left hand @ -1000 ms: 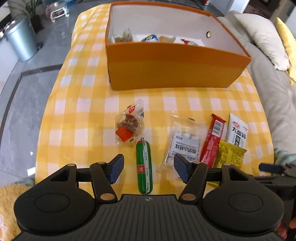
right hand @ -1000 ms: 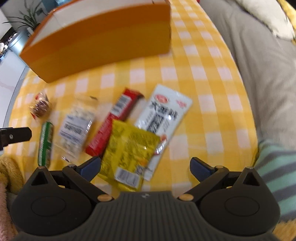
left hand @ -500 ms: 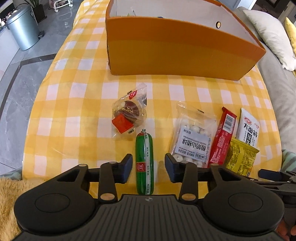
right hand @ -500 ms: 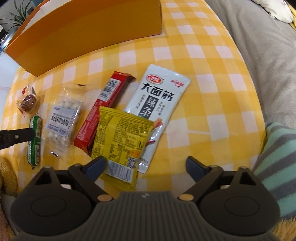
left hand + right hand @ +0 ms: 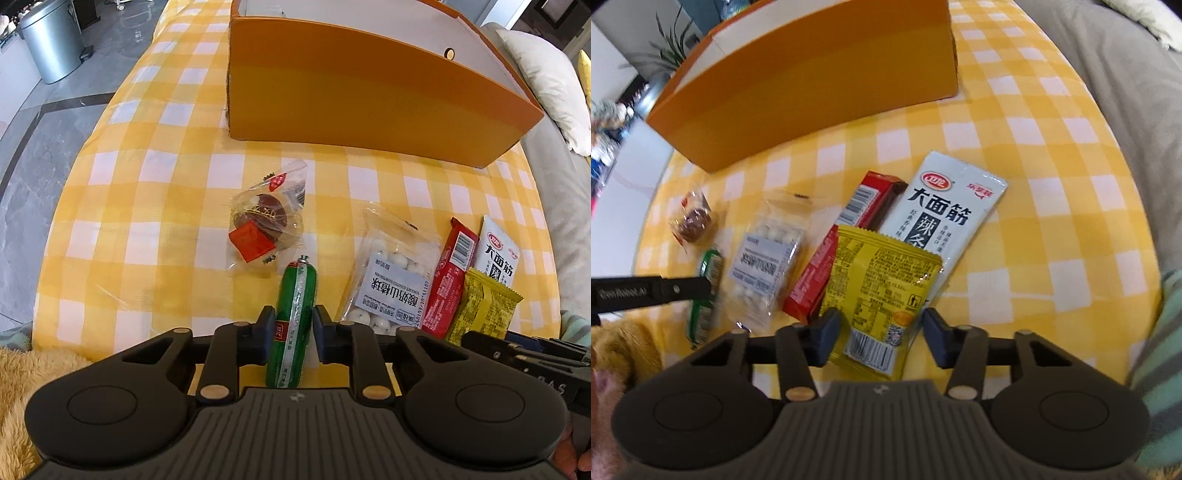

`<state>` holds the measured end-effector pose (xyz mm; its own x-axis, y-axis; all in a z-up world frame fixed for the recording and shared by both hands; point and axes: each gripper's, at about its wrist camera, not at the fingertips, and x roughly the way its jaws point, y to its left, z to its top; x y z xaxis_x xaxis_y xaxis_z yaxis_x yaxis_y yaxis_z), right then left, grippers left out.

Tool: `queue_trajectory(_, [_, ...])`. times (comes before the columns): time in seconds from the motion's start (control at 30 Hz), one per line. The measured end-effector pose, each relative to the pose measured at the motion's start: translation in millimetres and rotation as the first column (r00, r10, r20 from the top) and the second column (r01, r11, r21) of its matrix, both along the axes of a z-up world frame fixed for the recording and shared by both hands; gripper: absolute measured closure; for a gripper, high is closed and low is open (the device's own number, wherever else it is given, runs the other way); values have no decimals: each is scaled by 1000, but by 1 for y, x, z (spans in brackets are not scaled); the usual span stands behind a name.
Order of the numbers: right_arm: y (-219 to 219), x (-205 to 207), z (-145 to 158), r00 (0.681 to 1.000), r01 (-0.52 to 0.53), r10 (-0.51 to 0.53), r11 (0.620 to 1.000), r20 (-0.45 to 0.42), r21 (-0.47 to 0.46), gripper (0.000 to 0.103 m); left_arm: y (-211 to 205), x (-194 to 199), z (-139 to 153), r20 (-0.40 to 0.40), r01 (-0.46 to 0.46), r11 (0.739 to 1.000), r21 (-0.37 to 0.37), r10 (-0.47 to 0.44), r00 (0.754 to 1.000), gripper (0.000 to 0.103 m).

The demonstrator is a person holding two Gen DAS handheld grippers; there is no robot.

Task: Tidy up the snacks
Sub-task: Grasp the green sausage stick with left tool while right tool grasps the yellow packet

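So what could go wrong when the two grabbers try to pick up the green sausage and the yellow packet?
1. The left gripper is closing its fingers on the green sausage near one end; the round, glossy stick could tip or slip out.
2. The right gripper is closing around the yellow packet, which lies on the white packet and red bar; lifting might drag those along.
3. Both grippers sit close together, so they might bump heading for the orange box.

Yellow packet (image 5: 882, 291) between closing jaws
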<state>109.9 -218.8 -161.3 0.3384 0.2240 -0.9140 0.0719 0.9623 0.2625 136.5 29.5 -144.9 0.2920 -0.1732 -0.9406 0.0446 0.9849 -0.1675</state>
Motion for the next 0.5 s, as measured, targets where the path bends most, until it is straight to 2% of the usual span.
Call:
queue_trajectory(0.07, [-3, 1, -1, 1000, 15, -15, 1000, 3, 24, 66, 0, -1, 0, 5, 6, 1000, 3, -6, 1000, 79])
queue_trajectory(0.13, [-6, 0, -1, 999, 32, -32, 998, 3, 46, 69, -2, -2, 0, 10, 19, 1000, 14, -19, 1000, 80])
queue_trajectory(0.23, [-5, -2, 3, 999, 43, -44, 998, 20, 44, 76, -6, -3, 1, 12, 53, 998, 37, -54, 998, 80])
queue_trajectory(0.4, [1, -6, 15, 998, 22, -22, 1000, 63, -5, 85, -23, -7, 1, 17, 144, 982, 122, -147, 989, 78])
queue_trajectory(0.5, [-2, -7, 20, 996, 36, -37, 999, 85, 14, 87, -29, -10, -2, 22, 173, 971, 163, -179, 984, 77])
